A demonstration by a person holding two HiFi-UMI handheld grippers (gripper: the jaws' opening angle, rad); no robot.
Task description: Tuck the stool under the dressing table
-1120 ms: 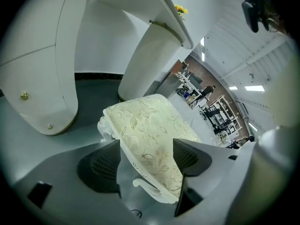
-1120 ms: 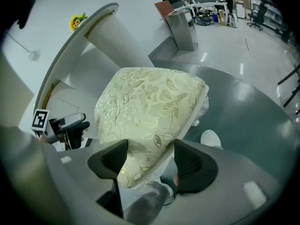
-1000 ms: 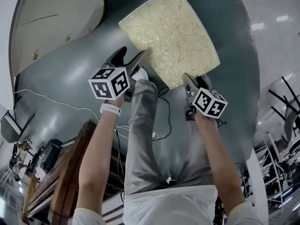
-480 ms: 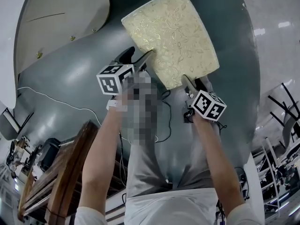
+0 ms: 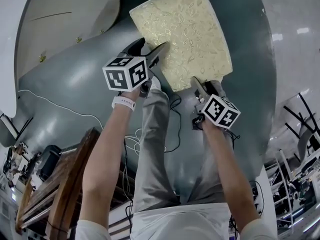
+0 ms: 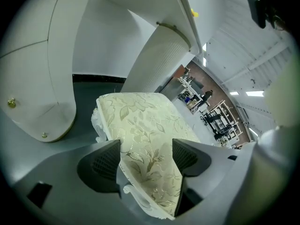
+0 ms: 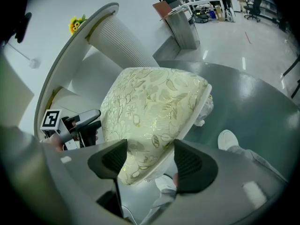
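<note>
The stool (image 5: pixel 182 34) has a cream seat with a gold leaf pattern and a white frame. It stands on the dark floor beside the white dressing table (image 5: pixel 65 19). My left gripper (image 5: pixel 150 48) is shut on the seat's near left edge, with the cushion (image 6: pixel 140 125) wedged between both pads. My right gripper (image 5: pixel 206 86) is shut on the near right corner of the seat (image 7: pixel 150 107). The table's curved drawer front (image 6: pixel 42 78) with small gold knobs and its fluted leg (image 6: pixel 159 60) rise just beyond the stool. The stool's legs are hidden.
A white cable (image 5: pixel 50 106) runs over the grey-green floor at the left. Brown wooden furniture (image 5: pixel 65 184) stands at the lower left and metal racks (image 5: pixel 300 134) at the right. The person's legs and a white shoe (image 7: pixel 228 138) are right under the grippers.
Both grippers and the stool between them have shifted up the head view, toward the dressing table. Neither grip has changed.
</note>
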